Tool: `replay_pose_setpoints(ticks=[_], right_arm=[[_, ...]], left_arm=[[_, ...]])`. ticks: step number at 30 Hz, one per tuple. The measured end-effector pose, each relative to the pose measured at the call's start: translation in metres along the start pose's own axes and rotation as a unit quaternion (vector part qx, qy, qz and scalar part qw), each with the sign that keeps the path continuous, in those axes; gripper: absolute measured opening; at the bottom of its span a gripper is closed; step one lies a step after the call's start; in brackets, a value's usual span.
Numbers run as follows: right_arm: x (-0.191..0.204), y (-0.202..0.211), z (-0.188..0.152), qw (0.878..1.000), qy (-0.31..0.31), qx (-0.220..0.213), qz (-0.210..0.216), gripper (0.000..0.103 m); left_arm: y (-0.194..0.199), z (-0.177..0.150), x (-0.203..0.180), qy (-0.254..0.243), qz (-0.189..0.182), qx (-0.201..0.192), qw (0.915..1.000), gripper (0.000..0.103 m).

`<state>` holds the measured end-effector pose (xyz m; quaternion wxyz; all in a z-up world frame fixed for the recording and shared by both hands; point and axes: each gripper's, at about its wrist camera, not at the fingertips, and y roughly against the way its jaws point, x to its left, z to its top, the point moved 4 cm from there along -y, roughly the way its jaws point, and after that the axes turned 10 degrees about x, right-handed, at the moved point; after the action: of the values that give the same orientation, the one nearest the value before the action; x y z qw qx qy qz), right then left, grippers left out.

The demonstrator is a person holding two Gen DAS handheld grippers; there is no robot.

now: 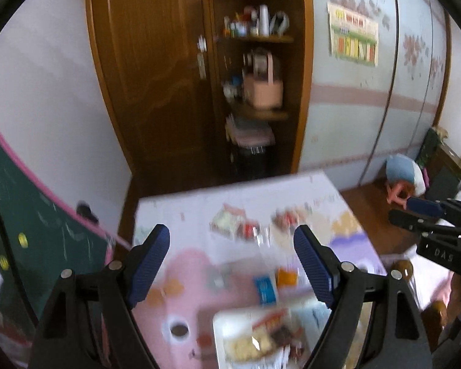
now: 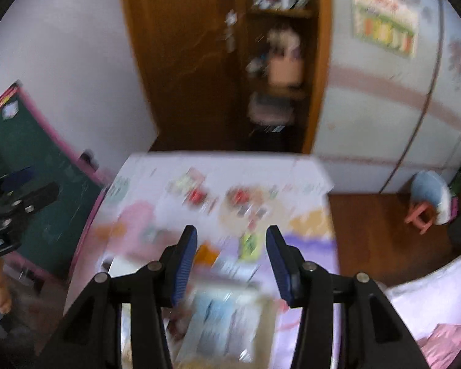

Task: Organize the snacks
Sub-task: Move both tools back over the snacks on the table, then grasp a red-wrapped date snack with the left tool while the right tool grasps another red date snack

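**Snacks scattered, both tongs empty above them**

Snack packets (image 1: 262,286) lie scattered mid-frame on the cartoon-print tabletop (image 1: 292,190); more fill a white tray (image 1: 221,323) at lower centre. My left tongs (image 1: 232,264) are spread wide and my right tongs (image 2: 232,264) half spread, both pinching nothing. Everything is blurred, so grabbing now could miss or crush a packet.

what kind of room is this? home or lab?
Home, most likely a child's room or bedroom. A cartoon play mat with snack packets on it covers the low surface, a green chalkboard leans on the wall, and a wooden wardrobe stands open with cluttered shelves.
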<state>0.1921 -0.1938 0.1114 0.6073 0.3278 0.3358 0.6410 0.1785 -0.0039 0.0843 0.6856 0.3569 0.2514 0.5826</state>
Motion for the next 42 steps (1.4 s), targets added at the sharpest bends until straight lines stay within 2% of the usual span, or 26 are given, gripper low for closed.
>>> replay_pose_setpoints(ticks=[3, 7, 10, 12, 15, 19, 24, 28, 34, 42], right_arm=[[-0.009, 0.004, 0.04, 1.0, -0.01, -0.01, 0.007, 0.051], [-0.018, -0.014, 0.087, 0.999, -0.015, -0.016, -0.027, 0.056], [-0.025, -0.051, 0.113, 0.999, -0.03, 0.005, -0.028, 0.059], [-0.032, -0.085, 0.123, 0.998, -0.045, 0.035, -0.016, 0.059], [-0.038, -0.147, 0.124, 0.994, -0.064, 0.091, 0.001, 0.059], [-0.04, -0.227, 0.101, 0.982, -0.085, 0.167, 0.021, 0.059], [-0.035, -0.291, 0.07, 0.968, -0.096, 0.227, 0.038, 0.059], [-0.028, -0.325, 0.052, 0.959, -0.115, 0.252, 0.061, 0.059], [-0.021, -0.36, 0.047, 0.95, -0.138, 0.27, 0.078, 0.059], [0.006, -0.372, 0.05, 0.963, -0.083, 0.255, 0.03, 0.062]], left_arm=[[-0.002, 0.044, -0.006, -0.007, 0.03, -0.026, 0.9992, 0.085], [-0.029, 0.088, -0.008, 0.006, 0.074, -0.031, 0.9968, 0.086], [-0.073, 0.109, -0.006, 0.024, 0.082, -0.01, 0.9963, 0.087], [-0.12, 0.113, -0.004, 0.036, 0.066, 0.031, 0.9967, 0.087], [-0.183, 0.104, -0.009, 0.038, 0.045, 0.09, 0.9942, 0.087], [-0.271, 0.075, -0.022, 0.019, 0.038, 0.177, 0.9833, 0.087], [-0.336, 0.036, -0.037, 0.01, 0.025, 0.24, 0.9703, 0.087], [-0.372, 0.018, -0.041, 0.027, 0.018, 0.269, 0.9626, 0.087], [-0.41, -0.007, -0.04, 0.049, 0.001, 0.307, 0.9504, 0.084], [-0.416, -0.012, -0.04, 0.053, -0.014, 0.304, 0.9511, 0.084]])
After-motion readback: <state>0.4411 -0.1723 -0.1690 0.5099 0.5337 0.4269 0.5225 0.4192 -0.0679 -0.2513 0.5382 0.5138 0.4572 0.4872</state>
